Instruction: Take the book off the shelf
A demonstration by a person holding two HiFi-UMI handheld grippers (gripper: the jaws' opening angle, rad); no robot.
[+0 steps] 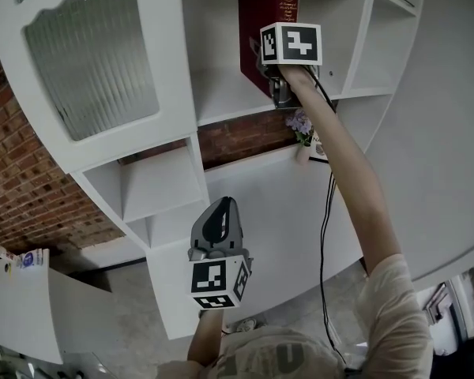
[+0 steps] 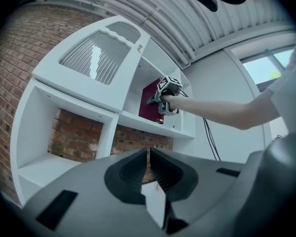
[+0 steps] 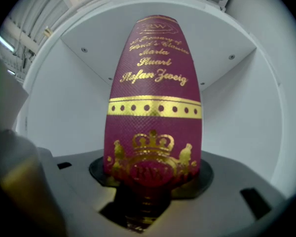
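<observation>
A maroon book (image 1: 265, 22) with gold lettering stands upright in an upper compartment of the white shelf unit (image 1: 221, 105). My right gripper (image 1: 275, 85) reaches up to it, shut on the lower end of its spine. In the right gripper view the book (image 3: 155, 117) fills the space between the jaws of the right gripper (image 3: 153, 177). My left gripper (image 1: 223, 212) hangs low in front of the shelves, shut with nothing in it. From the left gripper view, past the left gripper (image 2: 148, 154), the book (image 2: 149, 105) and the right gripper (image 2: 162, 98) show far off.
A cabinet door with ribbed glass (image 1: 87, 54) is at the upper left. Brick wall (image 1: 16, 188) shows behind the open lower compartments. A small vase of purple flowers (image 1: 302, 129) stands on the shelf below the book. A black cable (image 1: 325, 219) runs down beside the right arm.
</observation>
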